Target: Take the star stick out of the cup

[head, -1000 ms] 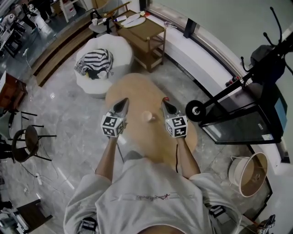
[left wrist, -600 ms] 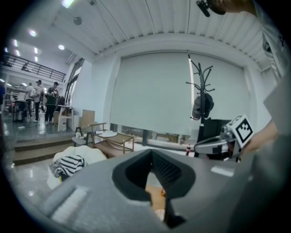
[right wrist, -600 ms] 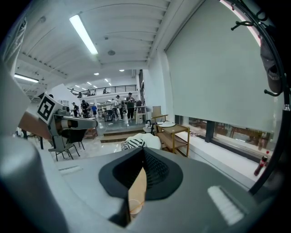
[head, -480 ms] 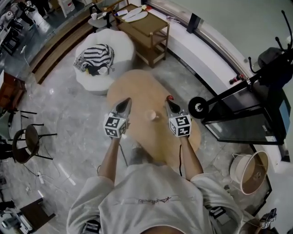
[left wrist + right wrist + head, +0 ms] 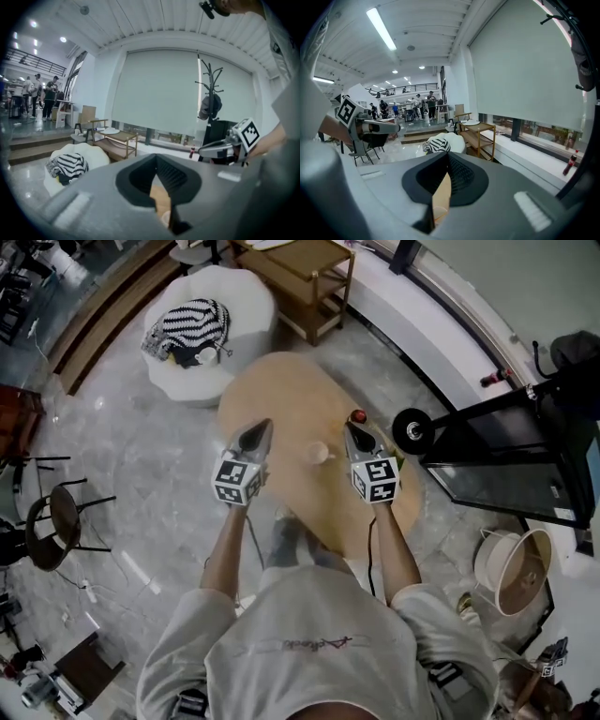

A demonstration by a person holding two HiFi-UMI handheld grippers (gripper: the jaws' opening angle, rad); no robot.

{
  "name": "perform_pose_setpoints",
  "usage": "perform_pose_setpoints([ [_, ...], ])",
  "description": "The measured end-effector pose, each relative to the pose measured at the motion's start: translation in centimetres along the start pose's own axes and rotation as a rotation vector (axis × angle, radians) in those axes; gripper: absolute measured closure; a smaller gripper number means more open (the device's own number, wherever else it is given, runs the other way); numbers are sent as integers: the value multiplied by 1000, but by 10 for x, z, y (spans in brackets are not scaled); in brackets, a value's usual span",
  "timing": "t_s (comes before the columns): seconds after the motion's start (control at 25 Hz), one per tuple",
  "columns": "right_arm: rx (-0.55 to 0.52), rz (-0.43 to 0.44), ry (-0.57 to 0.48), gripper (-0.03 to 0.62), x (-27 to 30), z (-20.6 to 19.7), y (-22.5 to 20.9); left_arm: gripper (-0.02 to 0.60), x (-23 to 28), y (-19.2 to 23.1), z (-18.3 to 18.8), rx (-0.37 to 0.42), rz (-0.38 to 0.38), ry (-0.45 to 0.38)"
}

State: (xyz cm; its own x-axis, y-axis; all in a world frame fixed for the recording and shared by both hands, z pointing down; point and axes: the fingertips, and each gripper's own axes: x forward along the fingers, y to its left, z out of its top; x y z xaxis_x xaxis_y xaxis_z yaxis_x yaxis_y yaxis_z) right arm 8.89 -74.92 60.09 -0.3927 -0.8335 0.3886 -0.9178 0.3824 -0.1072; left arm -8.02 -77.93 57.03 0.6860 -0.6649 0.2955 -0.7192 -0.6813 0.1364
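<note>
Tongs: your left gripper (image 5: 257,430) and right gripper (image 5: 355,430) were both closed, empty, flanking the cup (image 5: 317,453), likely staged before reaching in.

Your cup (image 5: 317,453) is too small in the head view for you to tell what stands inside it.

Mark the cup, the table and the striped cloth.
cup (image 5: 317,453), head view, its middle.
table (image 5: 281,395), head view, bare far end of top.
striped cloth (image 5: 187,326), head view, its middle.
</note>
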Motion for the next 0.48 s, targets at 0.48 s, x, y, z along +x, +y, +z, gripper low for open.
perform_pose_setpoints([
  [0.48,48,-7,43,589,39,-52,-9,580,24,19,-57,-18,-16,65],
])
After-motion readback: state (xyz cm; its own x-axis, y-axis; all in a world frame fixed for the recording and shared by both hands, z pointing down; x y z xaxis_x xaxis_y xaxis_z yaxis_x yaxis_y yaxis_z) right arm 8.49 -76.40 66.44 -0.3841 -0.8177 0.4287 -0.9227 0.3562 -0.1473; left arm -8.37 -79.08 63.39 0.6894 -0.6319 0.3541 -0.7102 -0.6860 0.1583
